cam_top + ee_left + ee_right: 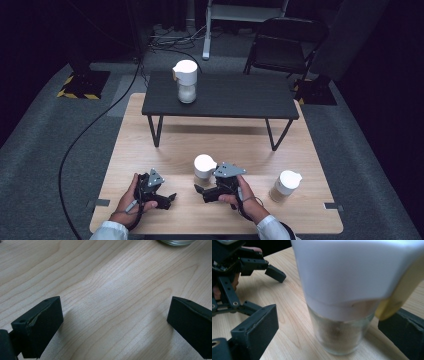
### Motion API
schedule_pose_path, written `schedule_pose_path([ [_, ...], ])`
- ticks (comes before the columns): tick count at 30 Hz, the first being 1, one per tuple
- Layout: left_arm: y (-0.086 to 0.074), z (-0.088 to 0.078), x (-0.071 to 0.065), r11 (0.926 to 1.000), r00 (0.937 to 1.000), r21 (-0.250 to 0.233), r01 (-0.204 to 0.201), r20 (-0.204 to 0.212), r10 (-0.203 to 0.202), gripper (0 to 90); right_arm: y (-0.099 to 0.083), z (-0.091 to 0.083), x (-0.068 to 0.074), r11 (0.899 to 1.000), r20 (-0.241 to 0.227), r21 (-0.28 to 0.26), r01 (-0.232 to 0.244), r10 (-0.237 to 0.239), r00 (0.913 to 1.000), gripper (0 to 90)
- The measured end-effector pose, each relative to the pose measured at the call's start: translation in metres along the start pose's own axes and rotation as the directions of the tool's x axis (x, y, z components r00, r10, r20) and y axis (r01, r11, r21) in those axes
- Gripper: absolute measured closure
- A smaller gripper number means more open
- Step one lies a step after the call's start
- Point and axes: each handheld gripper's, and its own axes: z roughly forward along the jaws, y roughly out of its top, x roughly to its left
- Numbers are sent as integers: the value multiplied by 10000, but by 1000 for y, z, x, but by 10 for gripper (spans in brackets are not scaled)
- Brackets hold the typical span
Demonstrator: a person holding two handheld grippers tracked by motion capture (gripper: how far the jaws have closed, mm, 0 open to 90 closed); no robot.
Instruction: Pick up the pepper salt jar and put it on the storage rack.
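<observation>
Black jaws of right gripper (325, 335) stand wide apart w/ the near jar (342, 300) upright between them, not yet touched; it sits on wood table (150, 150) at front centre. Its long axis is vertical, and right hand is nearer than left. Left gripper (112, 325) is spread too, nothing in it. Count: 1 dark bench (240, 97), 3 white-capped jars, 2 grippers.
</observation>
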Motion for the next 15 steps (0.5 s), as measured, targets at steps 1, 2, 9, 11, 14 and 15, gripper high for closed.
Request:
schedule_pose_path([
  [1, 0, 0, 0, 10000, 10000, 0, 1, -2, -1, 0, 0, 1, 0, 10000, 15, -44, -9, 9, 10000, 28],
  [2, 0, 0, 0, 10000, 10000, -1, 0, -1, 0, 0, 0, 1, 0, 9999, 10, -99, -35, 35, 10000, 28],
  [9, 0, 0, 0, 10000, 10000, 0, 2, -1, -2, 0, 0, 6, 2, 9991, 194, -331, -265, 271, 9994, 45],
  [11, 0, 0, 0, 10000, 10000, -1, 2, 0, -2, 0, -3, 7, 4, 9979, 382, -478, -440, 458, 9982, 71],
  [14, 0, 0, 0, 10000, 10000, -1, 0, 0, 0, 0, -8, 8, 5, 9938, 489, -784, -787, 827, 9954, 128],
  [15, 0, 0, 0, 10000, 10000, -3, 3, -1, -3, 0, -9, 9, 5, 9922, 468, -840, -916, 958, 9943, 139],
])
